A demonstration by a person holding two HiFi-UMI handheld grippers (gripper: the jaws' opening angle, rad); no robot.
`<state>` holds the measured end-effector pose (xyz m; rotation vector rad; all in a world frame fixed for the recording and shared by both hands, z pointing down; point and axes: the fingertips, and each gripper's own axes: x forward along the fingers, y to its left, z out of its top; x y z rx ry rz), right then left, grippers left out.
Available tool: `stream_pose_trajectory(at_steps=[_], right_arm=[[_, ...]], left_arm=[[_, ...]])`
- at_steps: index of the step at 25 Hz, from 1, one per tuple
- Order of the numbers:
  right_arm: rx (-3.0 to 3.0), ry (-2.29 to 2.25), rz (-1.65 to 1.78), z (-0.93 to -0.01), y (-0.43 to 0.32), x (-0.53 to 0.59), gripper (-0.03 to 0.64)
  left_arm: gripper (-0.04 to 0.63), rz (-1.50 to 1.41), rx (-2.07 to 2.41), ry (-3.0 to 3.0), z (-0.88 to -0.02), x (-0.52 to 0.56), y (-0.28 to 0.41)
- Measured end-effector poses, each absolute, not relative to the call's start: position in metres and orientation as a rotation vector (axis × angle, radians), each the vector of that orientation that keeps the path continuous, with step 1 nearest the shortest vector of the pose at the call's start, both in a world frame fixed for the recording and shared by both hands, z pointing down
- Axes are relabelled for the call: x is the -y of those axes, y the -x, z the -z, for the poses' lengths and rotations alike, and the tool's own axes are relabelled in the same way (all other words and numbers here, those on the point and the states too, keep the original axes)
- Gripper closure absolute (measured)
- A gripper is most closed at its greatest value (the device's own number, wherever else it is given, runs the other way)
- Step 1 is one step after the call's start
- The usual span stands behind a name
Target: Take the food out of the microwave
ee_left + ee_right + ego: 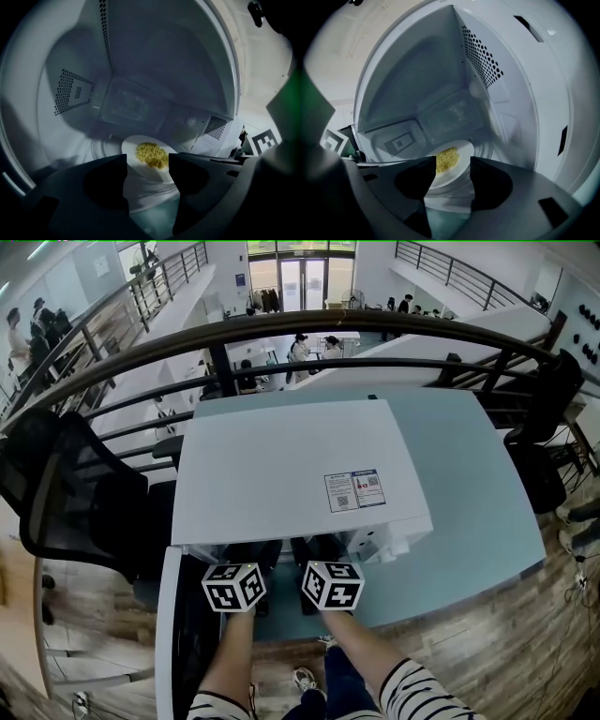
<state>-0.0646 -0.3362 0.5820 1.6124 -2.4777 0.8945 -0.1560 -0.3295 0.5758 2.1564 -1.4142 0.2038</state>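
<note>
Two steps remain: grip and withdraw. With the microwave (300,465) door open, the plate (132,146) of yellow food (152,154) sits inside the microwave, untouched. Your left gripper (147,165) and right gripper (452,165) hover at the microwave's mouth, jaws apart and empty.

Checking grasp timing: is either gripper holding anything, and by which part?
Nothing is held. The left gripper and right gripper both have jaws apart; the plate of yellow food sits ahead of them inside the microwave.

Pale bluish table (480,521), 1 white microwave (281,474) atop
</note>
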Motion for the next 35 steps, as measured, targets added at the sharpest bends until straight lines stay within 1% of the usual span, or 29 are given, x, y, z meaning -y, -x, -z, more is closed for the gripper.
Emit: stream_pose_trajectory(at_steps=[24,31,34,35], right_arm=[[2.498,-1.616,-0.954,-0.578,0.052,0.294,0.396],[2.478,-1.627,-1.048,-0.588,0.045,0.295,0.396],[2.476,-1.606,-1.093,-0.594,0.046,0.294,0.405],[2.481,-1.597,-1.109,-0.595,0.047,0.294,0.416]], left_arm=[[0.336,-0.093,1.445,-2.095,-0.571,0.28,0.152],[0.336,-0.016,1.466,-1.983,-0.583,0.278,0.164],[0.336,0.015,1.417,-1.951,-0.593,0.277,0.161],[0.351,0.026,1.403,-1.947,-0.594,0.277,0.16]])
